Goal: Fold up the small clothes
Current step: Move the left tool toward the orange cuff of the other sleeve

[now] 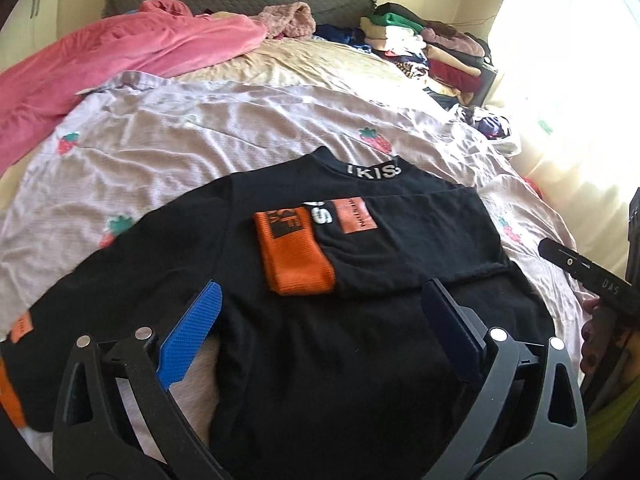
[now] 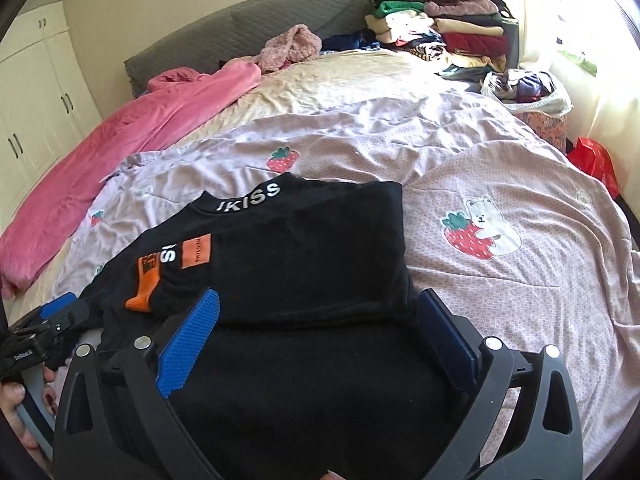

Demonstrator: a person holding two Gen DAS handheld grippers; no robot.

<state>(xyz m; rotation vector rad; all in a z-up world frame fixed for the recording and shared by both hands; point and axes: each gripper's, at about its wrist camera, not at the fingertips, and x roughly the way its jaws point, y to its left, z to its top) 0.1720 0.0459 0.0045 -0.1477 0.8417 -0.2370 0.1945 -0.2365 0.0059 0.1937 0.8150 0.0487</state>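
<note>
A small black sweatshirt [image 1: 320,344] with orange cuffs and white "IKISS" on the collar lies flat on the bed. Its right sleeve [image 1: 400,248] is folded across the chest, orange cuff [image 1: 296,256] on top. Its left sleeve [image 1: 80,292] lies spread out to the left. My left gripper [image 1: 320,312] is open above the lower body of the sweatshirt, holding nothing. My right gripper [image 2: 316,316] is open above the sweatshirt's [image 2: 304,248] right side, holding nothing. The left gripper's body shows at the lower left of the right wrist view [image 2: 48,320].
The sweatshirt rests on a pale pink strawberry-print sheet [image 2: 500,184]. A pink blanket [image 1: 100,64] lies at the left. Stacks of folded clothes [image 2: 440,28] sit at the head of the bed. A bag of clothes [image 2: 524,88] and a red bag [image 2: 592,160] are at the right.
</note>
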